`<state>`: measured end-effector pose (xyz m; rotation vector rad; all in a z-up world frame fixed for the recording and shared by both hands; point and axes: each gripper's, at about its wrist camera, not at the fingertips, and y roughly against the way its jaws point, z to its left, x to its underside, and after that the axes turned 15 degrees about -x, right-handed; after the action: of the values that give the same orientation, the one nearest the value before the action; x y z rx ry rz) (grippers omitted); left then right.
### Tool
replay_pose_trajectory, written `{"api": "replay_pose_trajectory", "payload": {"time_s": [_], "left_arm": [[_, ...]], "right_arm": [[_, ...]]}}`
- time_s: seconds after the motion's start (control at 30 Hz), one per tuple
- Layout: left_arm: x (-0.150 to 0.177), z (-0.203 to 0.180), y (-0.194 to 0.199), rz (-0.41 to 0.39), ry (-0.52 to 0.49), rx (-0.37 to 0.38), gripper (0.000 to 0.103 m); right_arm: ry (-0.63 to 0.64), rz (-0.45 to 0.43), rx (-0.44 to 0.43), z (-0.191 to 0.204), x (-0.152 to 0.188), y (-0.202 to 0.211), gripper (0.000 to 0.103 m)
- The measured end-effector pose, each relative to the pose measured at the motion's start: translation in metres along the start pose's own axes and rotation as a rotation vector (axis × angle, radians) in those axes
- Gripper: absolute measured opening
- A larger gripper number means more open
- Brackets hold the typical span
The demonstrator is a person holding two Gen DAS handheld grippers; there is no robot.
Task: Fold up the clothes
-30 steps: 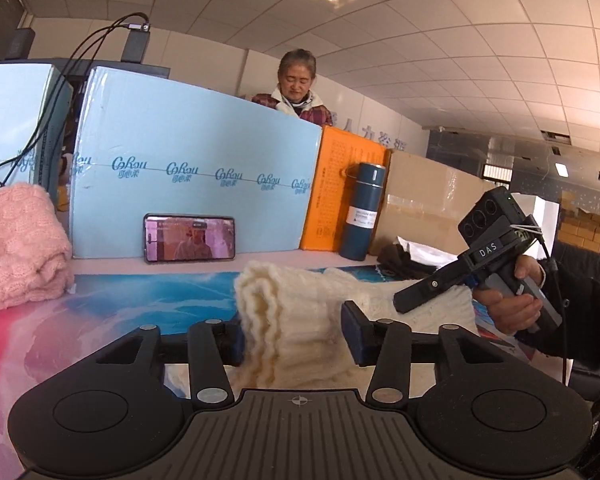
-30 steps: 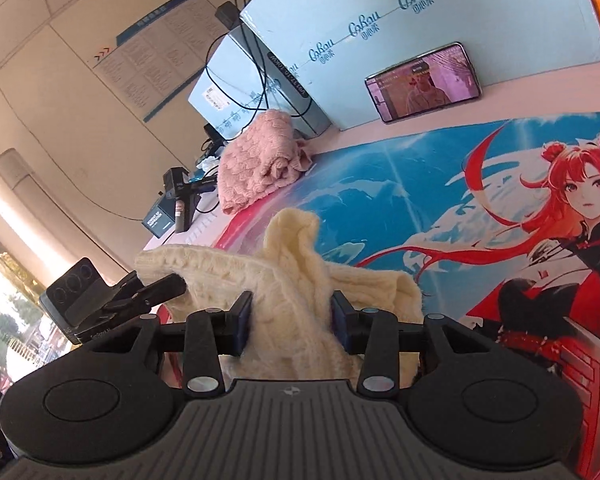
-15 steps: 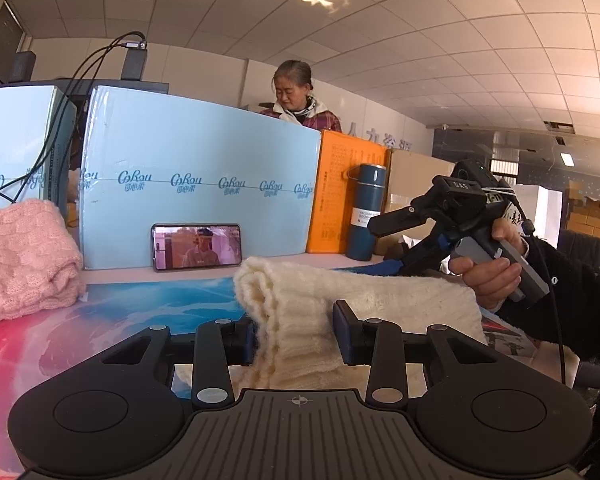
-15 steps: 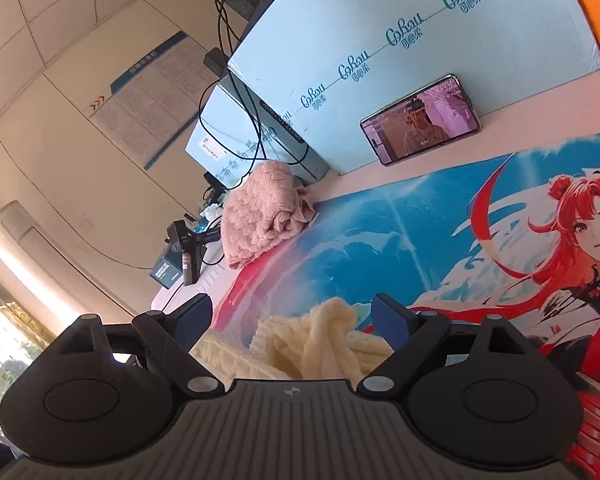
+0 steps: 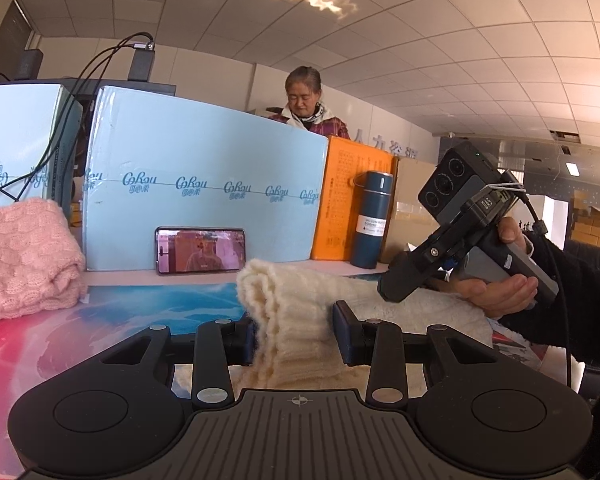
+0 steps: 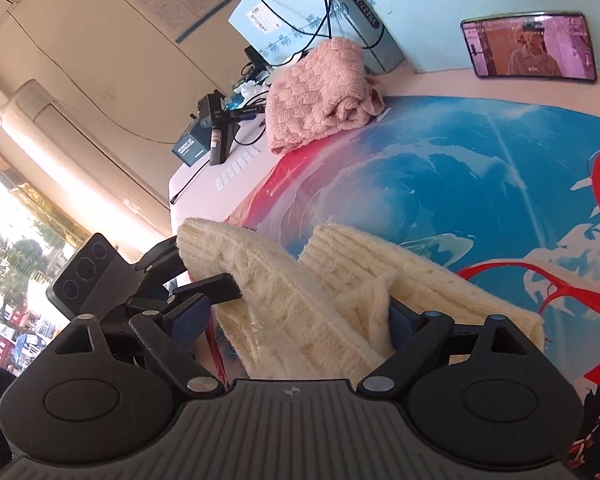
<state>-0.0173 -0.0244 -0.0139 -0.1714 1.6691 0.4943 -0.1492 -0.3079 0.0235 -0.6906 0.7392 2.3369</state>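
A cream knitted sweater [image 5: 296, 312] lies partly folded on the printed table mat [image 5: 160, 300]. My left gripper [image 5: 294, 334] is shut on a thick fold of the cream sweater. In the right wrist view the sweater [image 6: 340, 304] lies in two ridges on the mat [image 6: 460, 184]. My right gripper [image 6: 296, 320] is open, its jaws wide apart over the cloth. The right gripper also shows in the left wrist view [image 5: 392, 292], just above the sweater. The left gripper shows in the right wrist view [image 6: 204, 280] at the sweater's left end.
A folded pink knit [image 5: 20, 260] sits at the mat's left edge, also in the right wrist view [image 6: 320, 96]. A phone [image 5: 200, 250] leans on light blue boxes [image 5: 204, 184]. A blue flask [image 5: 372, 220] and an orange box [image 5: 348, 204] stand at the back. A woman [image 5: 304, 104] is behind.
My right gripper opened and let go of the cream sweater, lifted, then came back down over it. My left gripper stayed shut on its fold.
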Motion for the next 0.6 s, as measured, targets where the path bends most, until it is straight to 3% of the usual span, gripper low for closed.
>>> {"api": "replay_pose_trajectory", "payload": {"time_s": [0.13,0.37,0.6], "left_arm": [[-0.002,0.001,-0.007,0.027,0.034,-0.055,0.036],[-0.002,0.008,-0.028,0.129,0.218,-0.225,0.035],[0.002,0.005,-0.041,0.185,0.284,-0.392,0.033]], "right_arm": [[0.014,-0.148,0.082,0.005,0.001,0.042,0.090],[0.060,-0.363,0.215,0.027,0.037,0.077,0.090],[0.200,-0.417,0.200,0.058,0.066,0.056,0.090]]}}
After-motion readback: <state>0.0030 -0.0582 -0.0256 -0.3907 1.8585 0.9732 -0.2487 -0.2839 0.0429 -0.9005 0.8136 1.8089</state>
